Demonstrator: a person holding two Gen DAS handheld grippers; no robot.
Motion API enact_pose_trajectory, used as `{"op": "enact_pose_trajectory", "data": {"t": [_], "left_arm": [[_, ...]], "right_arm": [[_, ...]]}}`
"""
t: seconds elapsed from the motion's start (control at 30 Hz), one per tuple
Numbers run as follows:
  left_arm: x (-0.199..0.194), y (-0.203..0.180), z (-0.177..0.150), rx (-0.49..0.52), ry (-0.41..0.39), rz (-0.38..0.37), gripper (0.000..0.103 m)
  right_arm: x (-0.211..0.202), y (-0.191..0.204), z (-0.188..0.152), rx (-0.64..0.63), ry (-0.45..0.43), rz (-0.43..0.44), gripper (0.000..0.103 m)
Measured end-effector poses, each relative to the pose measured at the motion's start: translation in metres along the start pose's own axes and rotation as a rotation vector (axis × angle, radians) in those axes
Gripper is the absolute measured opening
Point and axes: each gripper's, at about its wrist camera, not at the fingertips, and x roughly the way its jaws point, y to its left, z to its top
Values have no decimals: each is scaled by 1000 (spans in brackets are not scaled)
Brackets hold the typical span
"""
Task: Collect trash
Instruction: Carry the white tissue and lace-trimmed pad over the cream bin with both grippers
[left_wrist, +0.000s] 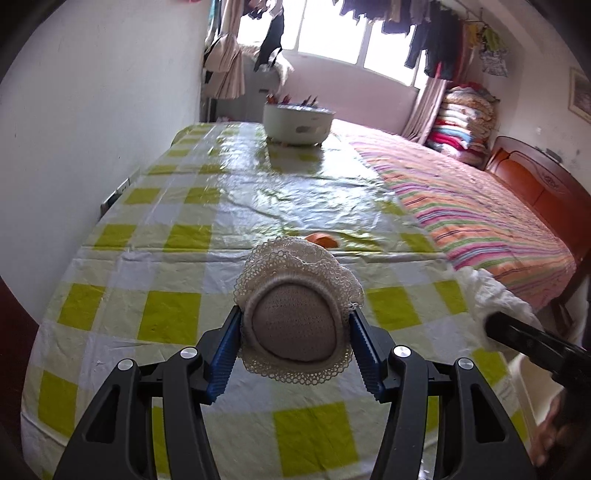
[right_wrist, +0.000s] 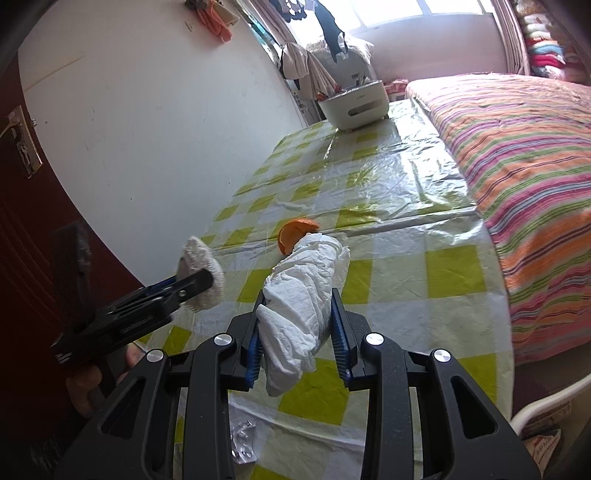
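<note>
Nearest the left wrist camera, the left gripper (left_wrist: 295, 334) points forward and downward over the checked tablecloth (left_wrist: 166, 321), its blue pads pressed on either side of a round lace-edged pad (left_wrist: 297, 325), which it holds clear of the cloth. The right gripper (right_wrist: 297, 328) slopes down in the same manner and is clamped on a crumpled white tissue (right_wrist: 306, 288) that sticks out ahead of its fingers and hangs below them. A piece of orange peel (right_wrist: 295, 234) lies on the cloth just beyond the tissue's far end, held by neither tool. A white bin (left_wrist: 297, 123) stands at the table's far end, well apart from both grippers. Only the right wrist view shows a hand (right_wrist: 86, 384) gripping the left tool's handle, a dark red door (right_wrist: 22, 229), and a small clear packet (right_wrist: 242, 441) near the table's front edge. The left view shows the bed's wooden headboard (left_wrist: 532, 184).
</note>
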Motion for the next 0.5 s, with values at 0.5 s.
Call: {"op": "enact_pose_trajectory", "data": {"t": [0.5], "left_arm": [[-45,-43,-13,58,-70,-124,55]], "right_arm": [[-53,-20,-20,48,-78,-24,31]]}}
